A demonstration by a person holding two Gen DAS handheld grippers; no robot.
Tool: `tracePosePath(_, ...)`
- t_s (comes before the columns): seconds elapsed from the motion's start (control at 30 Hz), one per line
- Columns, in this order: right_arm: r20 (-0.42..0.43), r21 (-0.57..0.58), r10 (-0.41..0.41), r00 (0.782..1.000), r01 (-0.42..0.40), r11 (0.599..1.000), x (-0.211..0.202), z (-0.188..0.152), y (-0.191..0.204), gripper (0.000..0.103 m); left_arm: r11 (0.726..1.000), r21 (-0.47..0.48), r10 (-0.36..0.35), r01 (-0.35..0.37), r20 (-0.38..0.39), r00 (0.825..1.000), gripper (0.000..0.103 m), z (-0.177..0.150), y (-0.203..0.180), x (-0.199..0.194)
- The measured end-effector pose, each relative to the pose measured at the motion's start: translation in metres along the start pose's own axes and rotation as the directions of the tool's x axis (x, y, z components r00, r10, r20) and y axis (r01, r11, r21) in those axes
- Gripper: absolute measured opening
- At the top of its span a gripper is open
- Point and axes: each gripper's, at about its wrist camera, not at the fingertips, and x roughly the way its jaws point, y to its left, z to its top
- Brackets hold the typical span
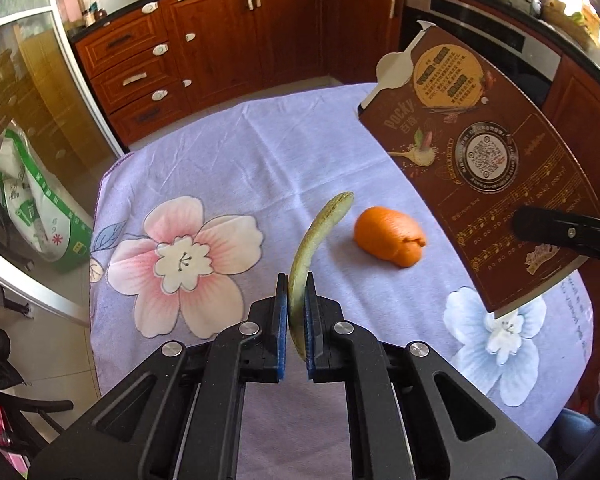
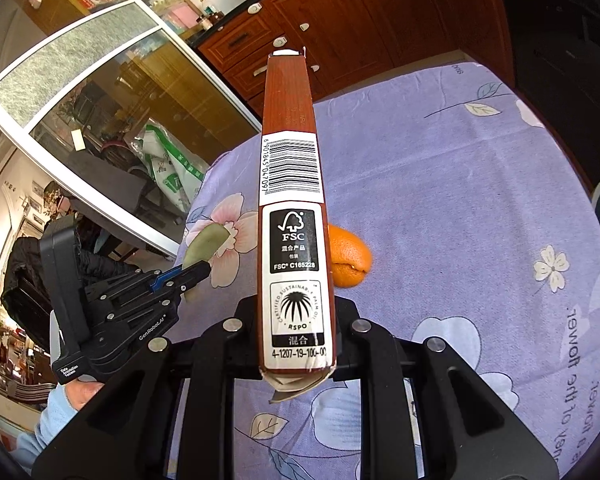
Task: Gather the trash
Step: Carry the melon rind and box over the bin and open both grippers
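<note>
My left gripper (image 1: pixel 298 312) is shut on a curved green melon rind (image 1: pixel 316 236) and holds it above the purple flowered tablecloth (image 1: pixel 228 160). It also shows in the right wrist view (image 2: pixel 198 270) with the rind (image 2: pixel 206 246). My right gripper (image 2: pixel 294 320) is shut on a brown Pocky box (image 2: pixel 290 184), held up edge-on. The box (image 1: pixel 472 152) also shows at the right of the left wrist view, pinched by a black finger (image 1: pixel 560 232). An orange peel (image 1: pixel 388 240) lies on the cloth beyond the rind; it also shows behind the box (image 2: pixel 350 260).
Brown kitchen cabinets (image 1: pixel 228 44) and an oven (image 1: pixel 480 28) stand beyond the table's far edge. A glass sliding door (image 1: pixel 28 120) is at the left, with a green and white bag (image 1: pixel 32 200) behind it. A dark chair (image 1: pixel 16 408) stands at the lower left.
</note>
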Motion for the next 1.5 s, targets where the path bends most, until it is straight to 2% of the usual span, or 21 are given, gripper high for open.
tracePosePath(0.2,0.089,0.046,-0.014,0.996,0.010,0.999,-0.049,-0.007,-0.026,0.018,0.994,0.093,-0.052,0.049,0.034,0.998,0.007,0.024,-0.067,-0.017)
tracePosePath(0.4,0.177,0.125,-0.063,0.982,0.041,0.991,-0.103,-0.018,-0.073,0.018,0.972,0.198,-0.141,0.130,0.044,0.989,0.007,0.048,-0.150,-0.021)
tracePosePath(0.6,0.246,0.220,-0.142,0.959,0.087,0.972,-0.155,-0.032,-0.132,0.018,0.936,0.278,-0.228,0.215,0.013,0.974,0.008,0.062,-0.223,-0.013)
tracePosePath(0.73,0.278,0.285,-0.221,0.935,0.140,0.948,-0.185,-0.042,-0.173,0.018,0.913,0.320,-0.257,0.253,-0.031,0.966,0.008,0.069,-0.263,0.001)
tracePosePath(1.0,0.248,0.432,-0.321,0.914,0.193,0.881,-0.213,-0.063,-0.243,0.018,0.880,0.363,-0.282,0.306,-0.120,0.952,0.008,0.079,-0.315,0.035)
tracePosePath(1.23,0.178,0.479,-0.344,0.922,0.224,0.848,-0.207,-0.071,-0.272,0.018,0.867,0.365,-0.284,0.339,-0.195,0.939,0.008,0.093,-0.350,0.076)
tracePosePath(1.5,0.131,0.498,-0.352,0.927,0.245,0.831,-0.199,-0.075,-0.288,0.018,0.865,0.360,-0.280,0.349,-0.231,0.932,0.010,0.105,-0.382,0.108)
